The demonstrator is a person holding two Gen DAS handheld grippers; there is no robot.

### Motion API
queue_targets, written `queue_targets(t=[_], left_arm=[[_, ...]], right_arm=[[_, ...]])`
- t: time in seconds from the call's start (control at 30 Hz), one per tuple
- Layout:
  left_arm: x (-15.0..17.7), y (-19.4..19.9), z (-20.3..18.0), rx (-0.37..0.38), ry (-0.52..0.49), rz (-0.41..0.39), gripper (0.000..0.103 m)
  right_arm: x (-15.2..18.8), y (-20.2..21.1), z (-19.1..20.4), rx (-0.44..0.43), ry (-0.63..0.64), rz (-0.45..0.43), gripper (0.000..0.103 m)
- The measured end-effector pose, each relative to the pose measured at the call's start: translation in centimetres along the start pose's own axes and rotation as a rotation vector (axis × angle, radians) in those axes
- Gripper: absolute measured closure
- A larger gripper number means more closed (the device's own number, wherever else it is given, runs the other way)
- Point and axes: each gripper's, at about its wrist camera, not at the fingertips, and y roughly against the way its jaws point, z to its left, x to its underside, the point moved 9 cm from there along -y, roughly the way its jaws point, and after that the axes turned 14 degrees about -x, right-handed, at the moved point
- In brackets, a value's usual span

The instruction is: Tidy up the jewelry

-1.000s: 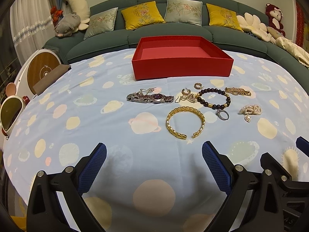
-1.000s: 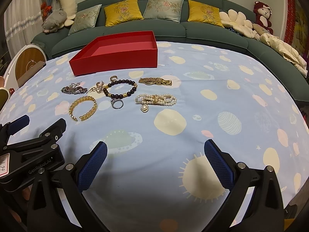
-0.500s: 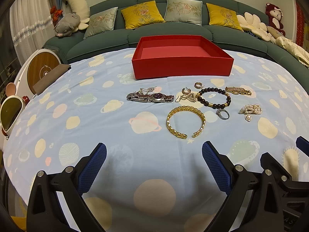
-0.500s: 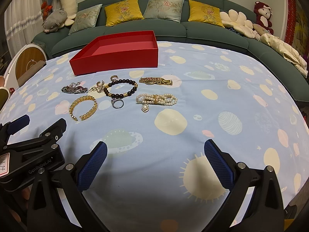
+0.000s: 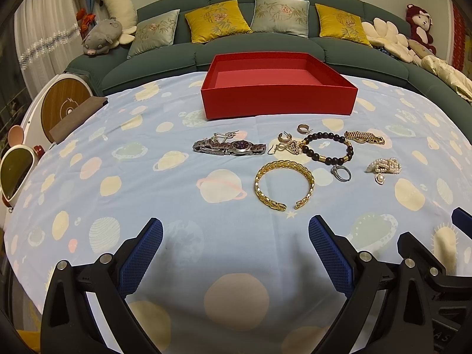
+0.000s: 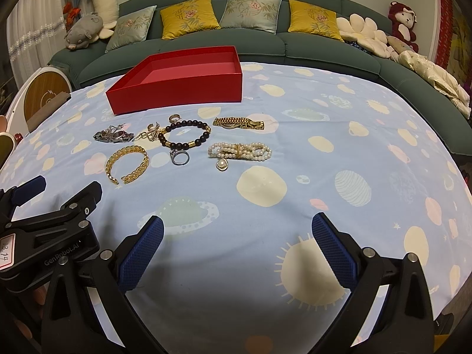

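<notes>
A: Where does the jewelry sit?

B: All of it lies on the bench (image 5: pixel 118 177), on the planet-print cloth, in front of the red box (image 5: pixel 278 88). The box stands open-topped near the green sofa (image 5: pixel 265 41), and nothing shows inside it.

A: Take the pieces one by one, from the box.

B: Just in front of the box's left half lies the silver watch (image 5: pixel 230 147), with a silver earring (image 5: pixel 225 136) touching its far edge. In front of the box's right half is a small gold hoop (image 5: pixel 303 129), then a tangle of gold earrings (image 5: pixel 287 144) touching the dark bead bracelet (image 5: pixel 327 147). Beyond the box's right corner lies the gold watch (image 5: pixel 364 137).

A: And farther out from the box?

B: The gold cuff bracelet (image 5: pixel 284 184) lies with its gap facing away from the box. A silver ring (image 5: pixel 341 173) sits just beside the bead bracelet on the side away from the box. The pearl bracelet (image 6: pixel 239 151) and a pearl pendant (image 6: pixel 221 165) lie farthest right of the box, the pendant just beside the pearls.

A: The claws?

B: The left claw (image 5: pixel 235 247) is spread wide with nothing between its blue pads, low over the cloth, well apart from the cuff. The right claw (image 6: pixel 237 246) is equally spread and holds nothing, on the side of the jewelry away from the box.
</notes>
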Motion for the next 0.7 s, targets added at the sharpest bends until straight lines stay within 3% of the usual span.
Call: queue_targets(t=[0.37, 0.57, 0.7], left_arm=[[-0.1, -0.5, 0.5, 0.021, 0.017, 0.029, 0.006], [-1.7, -0.7, 2.2, 0.054, -0.006, 0.046, 0.006], [-4.0, -0.1, 3.0, 0.056, -0.065, -0.014, 0.005]], right_arm=[[0.0, -0.5, -1.1, -0.010, -0.015, 0.010, 0.005], [-3.0, -0.6, -1.3, -0.093, 0.049, 0.062, 0.005], [-5.7, -1.3, -0.9, -0.132, 0.161, 0.099, 0.005]])
